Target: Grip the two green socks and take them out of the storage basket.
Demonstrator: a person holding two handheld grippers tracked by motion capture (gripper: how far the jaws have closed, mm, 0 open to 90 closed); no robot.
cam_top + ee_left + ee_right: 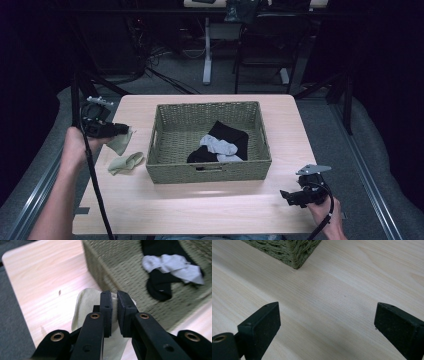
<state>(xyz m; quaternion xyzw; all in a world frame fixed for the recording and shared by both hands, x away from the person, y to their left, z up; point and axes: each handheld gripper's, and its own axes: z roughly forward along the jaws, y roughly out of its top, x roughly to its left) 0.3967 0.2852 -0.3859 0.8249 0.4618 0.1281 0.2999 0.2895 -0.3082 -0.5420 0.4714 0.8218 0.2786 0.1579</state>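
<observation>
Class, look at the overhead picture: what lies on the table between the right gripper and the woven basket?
Nothing: in the high view, bare table separates the right gripper from the basket.

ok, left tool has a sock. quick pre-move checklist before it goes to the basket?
1. Left tool shut on the pale sock: ok, cloth pinched between the jaws.
2. Sock clear of the table: cannot tell, its lower end is out of view.
3. Basket has room: ok, the socks inside cover only part of the floor.
4. Path to the basket clear: ok, nothing stands between the left tool and the near wall.
5. Right tool out of the way: ok, open, near the table's front right.
6. Second pale sock left on the table: ok, lying apart.
</observation>
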